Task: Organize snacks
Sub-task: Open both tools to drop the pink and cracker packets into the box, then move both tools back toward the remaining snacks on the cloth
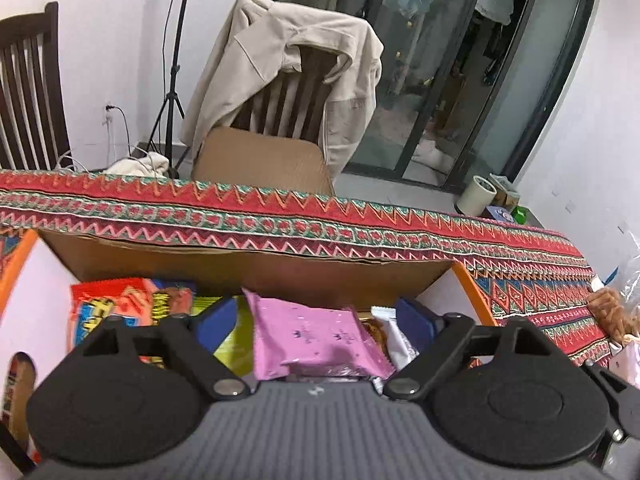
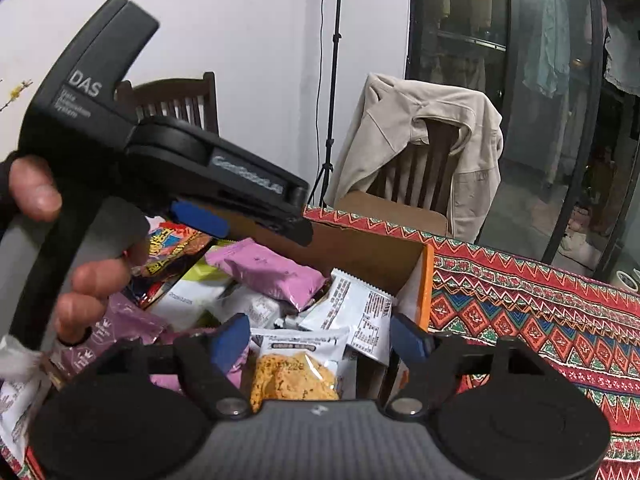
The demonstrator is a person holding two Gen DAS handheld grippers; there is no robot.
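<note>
Patterned tablecloth under snack-filled box, jacket-draped chair behind.

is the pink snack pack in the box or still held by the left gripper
In the box. The pink pack lies on other packets inside the cardboard box; the left gripper is open around it.

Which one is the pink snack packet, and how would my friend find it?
Find the cardboard box on the red patterned tablecloth. Among the snacks piled inside lies the pink snack packet, on top near the middle, under the left gripper. Its neighbours are white, yellow-green or red with big lettering; it alone is plain pink.
</note>
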